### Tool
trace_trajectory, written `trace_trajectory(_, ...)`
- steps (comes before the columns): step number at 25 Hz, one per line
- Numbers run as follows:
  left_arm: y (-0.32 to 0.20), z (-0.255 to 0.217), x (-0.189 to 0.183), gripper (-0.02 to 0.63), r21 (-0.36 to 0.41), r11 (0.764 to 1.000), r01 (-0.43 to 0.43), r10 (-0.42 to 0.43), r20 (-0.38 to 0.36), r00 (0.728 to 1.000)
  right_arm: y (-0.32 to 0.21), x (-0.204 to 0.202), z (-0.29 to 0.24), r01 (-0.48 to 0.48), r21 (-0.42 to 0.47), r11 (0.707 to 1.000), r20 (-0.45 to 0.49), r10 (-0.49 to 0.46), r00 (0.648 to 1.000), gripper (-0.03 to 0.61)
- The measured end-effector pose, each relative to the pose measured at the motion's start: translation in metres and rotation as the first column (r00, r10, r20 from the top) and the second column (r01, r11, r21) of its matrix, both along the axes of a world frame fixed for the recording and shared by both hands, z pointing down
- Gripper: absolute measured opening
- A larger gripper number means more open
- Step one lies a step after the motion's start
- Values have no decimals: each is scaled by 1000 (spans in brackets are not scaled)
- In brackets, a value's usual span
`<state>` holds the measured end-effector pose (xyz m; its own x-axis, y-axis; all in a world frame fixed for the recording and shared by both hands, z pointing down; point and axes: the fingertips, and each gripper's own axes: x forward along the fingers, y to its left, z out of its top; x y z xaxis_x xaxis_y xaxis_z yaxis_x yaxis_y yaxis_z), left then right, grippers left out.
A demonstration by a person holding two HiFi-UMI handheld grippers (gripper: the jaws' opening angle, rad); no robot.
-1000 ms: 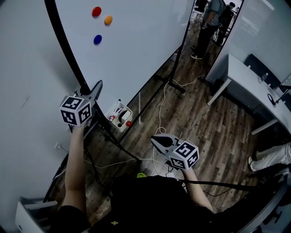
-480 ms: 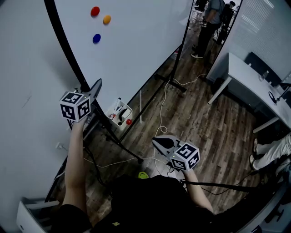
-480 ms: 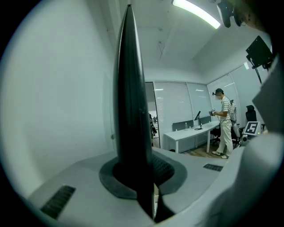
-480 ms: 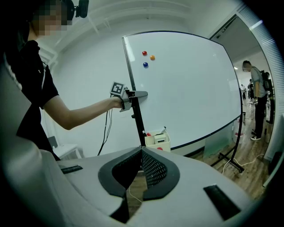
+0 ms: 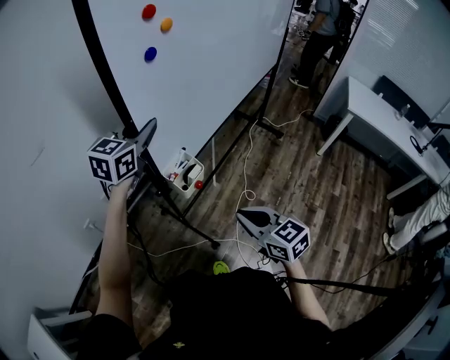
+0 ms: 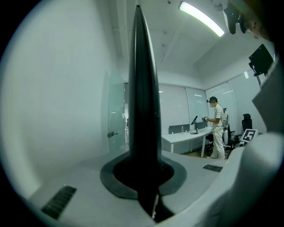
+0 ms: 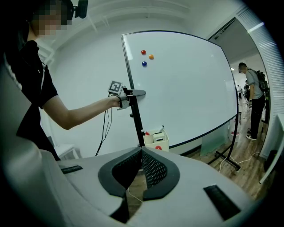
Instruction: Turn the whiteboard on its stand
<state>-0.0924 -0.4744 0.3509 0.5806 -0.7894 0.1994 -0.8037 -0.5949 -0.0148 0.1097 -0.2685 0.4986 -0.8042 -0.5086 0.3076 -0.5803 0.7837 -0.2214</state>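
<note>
Whiteboard [image 5: 211, 70], glossy white panel in slim black frame [image 6: 142, 88], upright on black tubular stand [image 7: 135, 119] over wood-plank floor [image 5: 302, 176], left gripper [image 5: 144, 133] closing on frame edge, right gripper [image 5: 242, 214] clenched empty

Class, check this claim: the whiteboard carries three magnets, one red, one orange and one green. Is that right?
Not quite: the third magnet is blue, not green. The head view shows the whiteboard carrying a red magnet, an orange magnet and a blue magnet.
</note>
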Motion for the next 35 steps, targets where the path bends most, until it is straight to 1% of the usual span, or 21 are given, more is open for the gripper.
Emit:
trace_trajectory(4,10,3,-8,44,-18,1000,5,-6,-27,1000,3,-9,1,3,10,1000,-4,-3,1000,-3)
trace_trajectory(8,56,11,-35,44,-4,1000,7,-7,-40,999,37,-32,12,13,23,1000,-21,-13,1000,-3)
trace_trajectory(9,59,10,-35,44,-7,1000,6,-6,-38,999,36,-31,12,13,22,1000,-20,-13,1000,-3)
trace_trajectory(12,39,-2,-16,44,-28,1000,-4,3,-24,1000,10,-16,1,12,14,1000,-9,-12,1000,-3)
trace_trajectory(14,37,-5,-14,44,-37,999,-8,7,-23,1000,2,-16,-2,17,10,1000,-7,-17,1000,-3)
trace_trajectory(20,101,3,-55,44,-40,999,-3,2,-38,999,41,-56,9,59,14,998,-21,-58,998,-3)
trace_trajectory(35,109,-9,-51,44,-89,996,-16,16,-4,1000,-1,-52,1,77,-22,997,-10,-77,997,-3)
